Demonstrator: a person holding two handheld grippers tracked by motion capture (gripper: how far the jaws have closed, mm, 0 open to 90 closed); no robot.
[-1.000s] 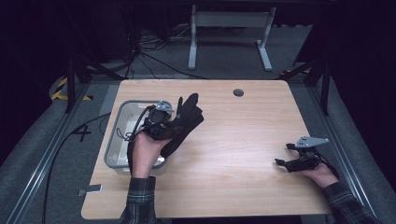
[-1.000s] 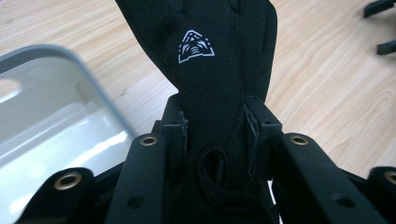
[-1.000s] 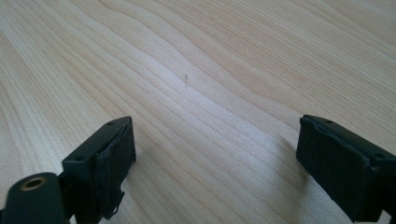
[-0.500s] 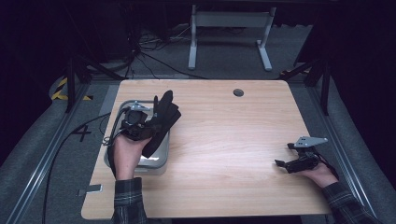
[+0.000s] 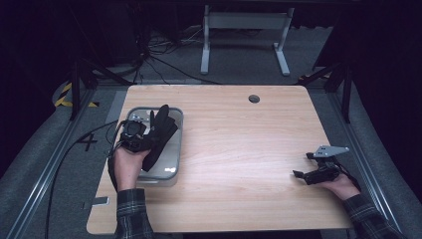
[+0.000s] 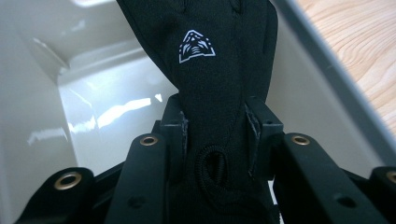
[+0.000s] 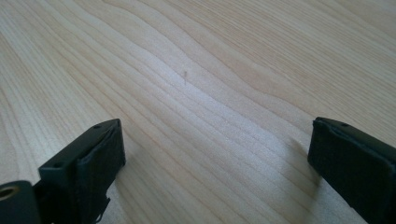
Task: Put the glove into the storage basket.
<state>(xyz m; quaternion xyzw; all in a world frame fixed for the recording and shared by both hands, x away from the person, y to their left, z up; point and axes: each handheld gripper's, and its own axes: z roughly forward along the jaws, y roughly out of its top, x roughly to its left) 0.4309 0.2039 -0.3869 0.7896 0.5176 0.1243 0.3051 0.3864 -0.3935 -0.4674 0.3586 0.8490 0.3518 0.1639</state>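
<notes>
A black glove (image 5: 162, 125) with a small white logo (image 6: 196, 46) hangs in my left gripper (image 5: 149, 140), which is shut on its cuff end. In the left gripper view both pads press the glove (image 6: 215, 74) between them, and my left gripper (image 6: 215, 126) sits just above the inside of a clear plastic bin (image 6: 93, 98). The bin (image 5: 175, 172) stands at the table's left side. My right gripper (image 5: 301, 174) rests low at the right edge of the table; its jaws have just been opening and stand wide, with bare wood between them (image 7: 215, 154).
The wooden table (image 5: 239, 139) has a small round hole (image 5: 254, 98) near its far edge. A cable (image 5: 74, 149) trails off the left side from my left gripper. A metal stand (image 5: 244, 30) sits on the floor beyond the table.
My left hand has carried the glove leftward and down, from over the bin's right rim to above the bin's inside. The right hand has stayed put.
</notes>
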